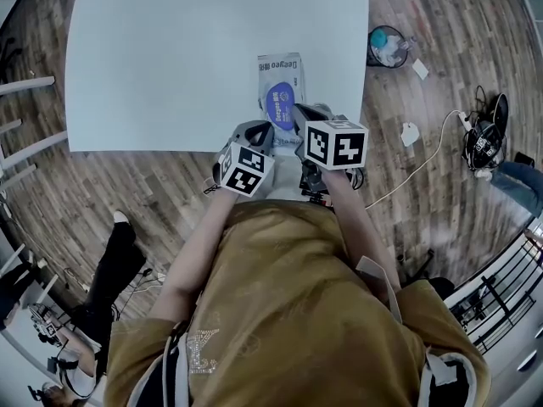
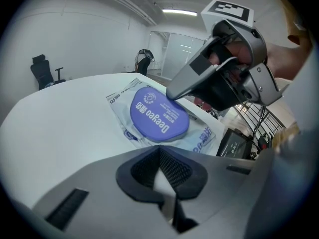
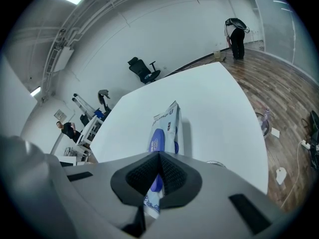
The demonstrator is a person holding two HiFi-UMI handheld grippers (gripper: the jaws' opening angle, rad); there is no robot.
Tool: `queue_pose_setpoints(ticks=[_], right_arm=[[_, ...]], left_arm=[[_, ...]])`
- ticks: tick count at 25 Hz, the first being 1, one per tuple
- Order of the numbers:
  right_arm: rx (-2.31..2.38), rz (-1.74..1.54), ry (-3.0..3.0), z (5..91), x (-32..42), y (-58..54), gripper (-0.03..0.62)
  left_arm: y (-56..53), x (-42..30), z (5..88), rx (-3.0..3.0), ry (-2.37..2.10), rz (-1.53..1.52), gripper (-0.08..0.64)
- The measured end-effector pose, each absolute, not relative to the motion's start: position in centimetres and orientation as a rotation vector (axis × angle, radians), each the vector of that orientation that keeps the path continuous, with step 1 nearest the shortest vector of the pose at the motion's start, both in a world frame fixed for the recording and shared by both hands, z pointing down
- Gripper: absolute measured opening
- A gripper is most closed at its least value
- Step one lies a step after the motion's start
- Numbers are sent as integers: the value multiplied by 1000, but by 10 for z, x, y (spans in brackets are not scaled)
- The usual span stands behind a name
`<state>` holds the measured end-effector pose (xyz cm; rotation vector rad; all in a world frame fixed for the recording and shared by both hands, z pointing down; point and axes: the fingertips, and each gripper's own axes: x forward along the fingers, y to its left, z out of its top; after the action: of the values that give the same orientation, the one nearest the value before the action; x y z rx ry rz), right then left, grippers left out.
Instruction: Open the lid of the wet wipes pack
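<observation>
A large white rectangular table is set on a brown wooden plank floor. A small round bin and a white cable are seen on the floor near the table. Plain white walls are lit by a ceiling strip light. A black office chair is placed against the wall, and a black metal railing is visible at one side.

Head camera steeply down on our table, gripper cameras low and near along it, we see the wipes pack in all three
</observation>
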<state>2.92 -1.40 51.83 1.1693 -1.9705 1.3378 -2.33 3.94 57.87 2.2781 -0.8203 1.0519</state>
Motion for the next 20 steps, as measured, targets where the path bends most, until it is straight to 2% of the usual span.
queue_pose_setpoints(ticks=[20], right_arm=[[1124, 1446, -2056, 508, 12, -19, 8]], left_arm=[[36, -23, 582, 2278, -802, 1060, 2]])
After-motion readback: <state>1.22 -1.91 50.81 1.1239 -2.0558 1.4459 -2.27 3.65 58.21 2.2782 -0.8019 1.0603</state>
